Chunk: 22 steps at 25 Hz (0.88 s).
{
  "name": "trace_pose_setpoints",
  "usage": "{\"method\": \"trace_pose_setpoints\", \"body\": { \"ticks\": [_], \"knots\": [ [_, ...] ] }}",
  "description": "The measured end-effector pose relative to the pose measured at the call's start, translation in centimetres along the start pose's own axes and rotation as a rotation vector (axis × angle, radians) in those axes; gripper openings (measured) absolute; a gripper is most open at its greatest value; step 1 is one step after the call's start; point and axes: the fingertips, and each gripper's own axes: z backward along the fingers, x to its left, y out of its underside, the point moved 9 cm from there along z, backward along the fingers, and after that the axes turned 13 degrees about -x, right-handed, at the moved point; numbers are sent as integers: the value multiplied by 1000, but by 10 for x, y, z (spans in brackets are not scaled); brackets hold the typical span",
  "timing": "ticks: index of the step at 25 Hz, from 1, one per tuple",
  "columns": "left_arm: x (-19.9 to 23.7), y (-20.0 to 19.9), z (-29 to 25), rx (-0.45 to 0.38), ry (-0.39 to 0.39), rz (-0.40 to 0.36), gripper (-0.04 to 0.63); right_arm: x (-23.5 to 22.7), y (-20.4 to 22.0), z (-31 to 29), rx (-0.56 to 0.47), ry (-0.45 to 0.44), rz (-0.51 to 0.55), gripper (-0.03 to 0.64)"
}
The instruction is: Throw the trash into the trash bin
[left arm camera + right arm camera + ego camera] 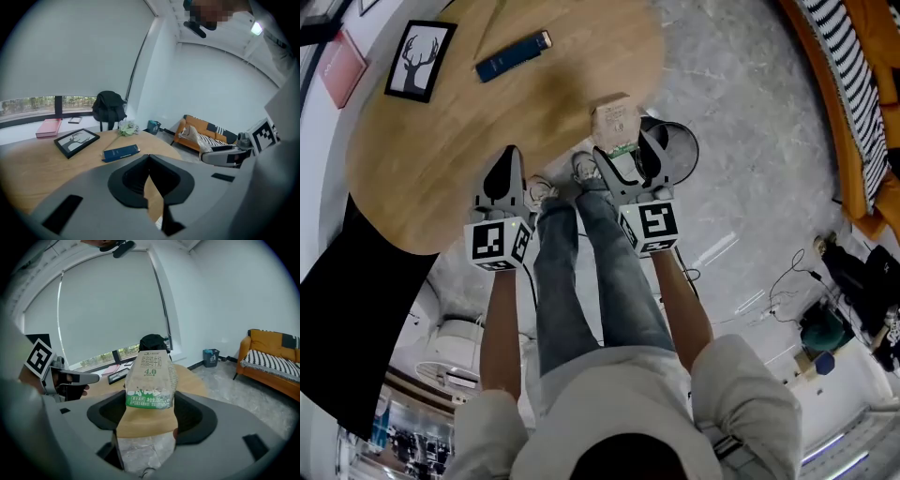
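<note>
A crumpled milk carton (615,122) with green print is the trash, and my right gripper (623,155) is shut on it at the near right edge of the round wooden table (441,159). In the right gripper view the carton (150,380) stands upright between the jaws of the right gripper (149,406). A black round trash bin (677,150) stands on the floor just beyond and right of that gripper, partly hidden by it. My left gripper (504,167) hovers over the table's near edge, shut and empty, and the left gripper (150,161) shows nothing between its jaws.
On the table lie a framed deer picture (420,60), a dark blue box (513,55) and white flowers (127,127). A pink book (342,67) lies on the sill. An orange sofa (853,94) and floor cables (787,281) are to the right. My legs (581,272) are below.
</note>
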Motion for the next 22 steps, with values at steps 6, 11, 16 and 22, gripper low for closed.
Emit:
{"method": "trace_pose_setpoints", "body": {
  "ticks": [6,11,16,22],
  "knots": [
    [-46,5,-29,45,136,-39,18,-40,21,46,12,153,-70,337],
    [-88,12,-56,85,273,-76,18,-72,46,91,31,312,-133,337],
    [-132,25,-78,118,382,-102,18,-102,80,132,67,446,-199,337],
    [-170,38,-94,155,485,-130,18,-124,120,167,112,564,-268,337]
  ]
}}
